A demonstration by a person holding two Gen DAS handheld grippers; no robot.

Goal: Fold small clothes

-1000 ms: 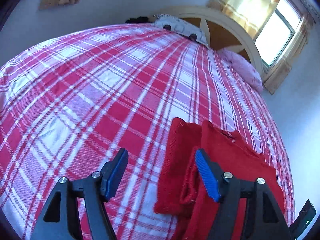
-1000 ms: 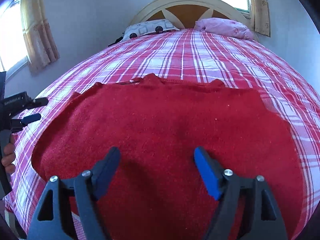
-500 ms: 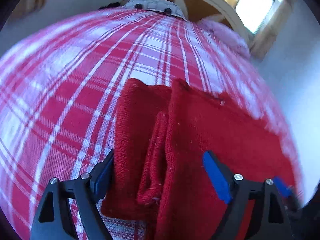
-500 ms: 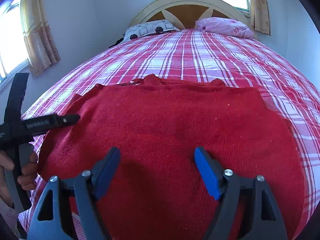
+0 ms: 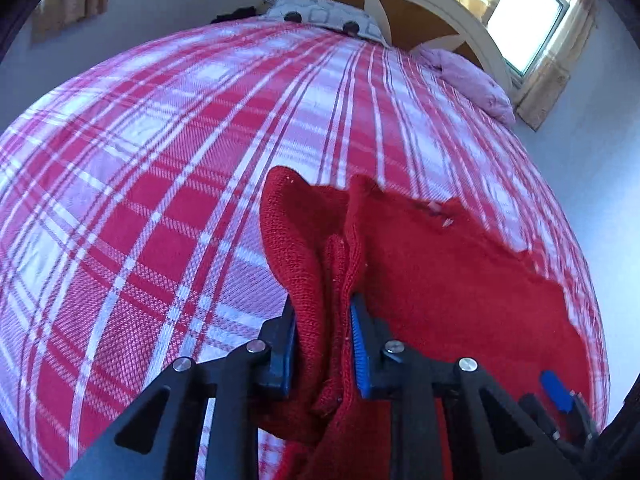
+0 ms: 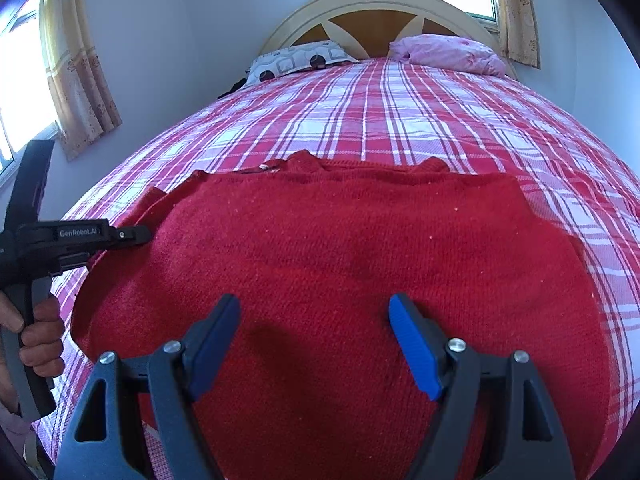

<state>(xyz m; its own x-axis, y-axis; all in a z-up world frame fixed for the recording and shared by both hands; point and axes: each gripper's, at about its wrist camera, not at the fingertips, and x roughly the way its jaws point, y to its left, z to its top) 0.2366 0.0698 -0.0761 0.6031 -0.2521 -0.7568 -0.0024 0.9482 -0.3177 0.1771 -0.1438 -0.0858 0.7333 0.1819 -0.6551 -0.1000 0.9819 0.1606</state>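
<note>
Presently, garment: red knitted sweater (image 6: 360,280) spread flat on the plaid bed (image 6: 400,120).
Left gripper (image 5: 322,336): fingers pinched on the bunched left sleeve edge.
Right gripper (image 6: 316,344): fingers wide, empty, above the hem.
Fold direction: likely rightward, across the body.

- The left gripper (image 5: 322,320), open beside the sweater (image 5: 440,280) a second ago, now pinches its bunched left edge.
- That edge lifts slightly.
</note>
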